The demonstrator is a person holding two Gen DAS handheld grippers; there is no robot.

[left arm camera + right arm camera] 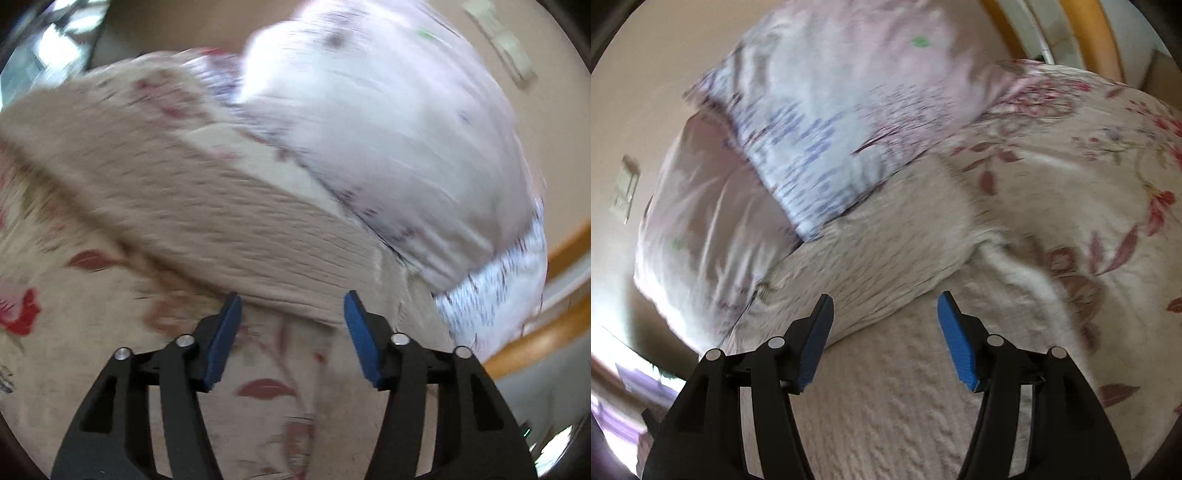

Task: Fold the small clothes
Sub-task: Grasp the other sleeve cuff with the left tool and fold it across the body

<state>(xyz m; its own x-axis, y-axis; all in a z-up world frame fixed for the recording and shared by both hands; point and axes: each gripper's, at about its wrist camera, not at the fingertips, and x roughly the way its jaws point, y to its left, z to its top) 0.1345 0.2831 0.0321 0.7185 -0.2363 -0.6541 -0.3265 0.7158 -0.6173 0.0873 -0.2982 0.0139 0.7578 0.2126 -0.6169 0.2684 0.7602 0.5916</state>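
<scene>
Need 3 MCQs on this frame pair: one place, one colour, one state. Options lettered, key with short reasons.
1. The beige knit garment lies where?
A. on the floral bedspread
B. on a wooden floor
C. in a basket

2. The finger pads are which colour?
A. red
B. blue
C. green

3. The left gripper and right gripper are:
A. both shut on cloth
B. one open, one shut
C. both open

Key: A, the knit rests on flowered fabric by the pale pillow; B, pads show blue; C, jaws stand apart, holding nothing.
</scene>
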